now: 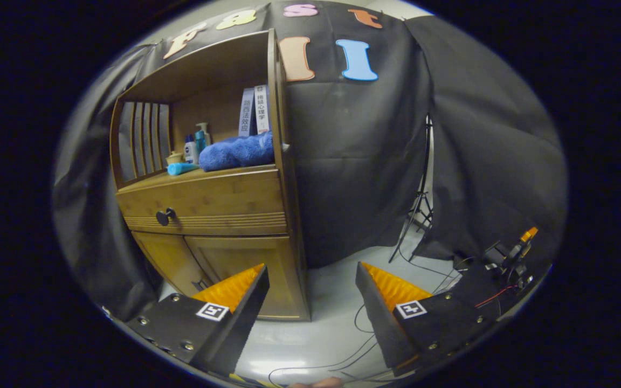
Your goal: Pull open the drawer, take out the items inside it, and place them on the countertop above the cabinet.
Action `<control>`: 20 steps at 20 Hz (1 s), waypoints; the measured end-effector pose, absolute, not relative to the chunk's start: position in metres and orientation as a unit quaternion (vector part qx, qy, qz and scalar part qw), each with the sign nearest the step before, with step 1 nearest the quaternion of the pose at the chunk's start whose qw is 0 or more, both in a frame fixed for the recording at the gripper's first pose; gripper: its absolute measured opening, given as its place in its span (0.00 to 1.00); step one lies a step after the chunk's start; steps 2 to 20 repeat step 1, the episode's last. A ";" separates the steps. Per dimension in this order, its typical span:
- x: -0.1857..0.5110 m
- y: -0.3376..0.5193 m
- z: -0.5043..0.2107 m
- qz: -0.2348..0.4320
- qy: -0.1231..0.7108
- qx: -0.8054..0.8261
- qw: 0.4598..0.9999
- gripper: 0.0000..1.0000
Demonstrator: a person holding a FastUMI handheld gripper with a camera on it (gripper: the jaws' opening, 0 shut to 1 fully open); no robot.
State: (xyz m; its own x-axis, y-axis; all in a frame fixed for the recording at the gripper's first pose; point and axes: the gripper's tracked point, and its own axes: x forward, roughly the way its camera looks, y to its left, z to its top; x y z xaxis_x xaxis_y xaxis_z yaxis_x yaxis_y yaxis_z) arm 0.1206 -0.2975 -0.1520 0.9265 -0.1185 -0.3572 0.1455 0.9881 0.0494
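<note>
A bamboo cabinet stands ahead and to the left of my fingers. Its drawer is closed, with a dark round knob near its left end. Above the drawer lies the countertop, carrying a blue towel, a light blue tube lying down, small bottles, a little jar and upright books. My gripper is open, its fingers wide apart with nothing between them, well short of the cabinet and right of the knob.
Two cabinet doors sit below the drawer. Black cloth hangs behind and to the right. A light stand rises at the cloth's gap, and cables trail over the grey floor. Some clamp hardware sits at the right.
</note>
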 end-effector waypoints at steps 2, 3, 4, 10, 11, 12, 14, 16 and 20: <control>0.119 -0.300 -0.149 -0.072 0.174 0.036 0.981 0.97; 0.119 -0.300 -0.149 -0.072 0.174 0.036 0.981 0.97; 0.119 -0.300 -0.149 -0.072 0.174 0.036 0.981 0.97; 0.119 -0.300 -0.149 -0.072 0.174 0.036 0.981 0.97; 0.119 -0.300 -0.149 -0.072 0.174 0.036 0.981 0.97; 0.119 -0.300 -0.149 -0.072 0.174 0.036 0.981 0.97; 0.119 -0.300 -0.149 -0.072 0.174 0.036 0.981 0.97; 0.119 -0.300 -0.149 -0.072 0.174 0.036 0.981 0.97; 0.119 -0.300 -0.149 -0.072 0.174 0.036 0.981 0.97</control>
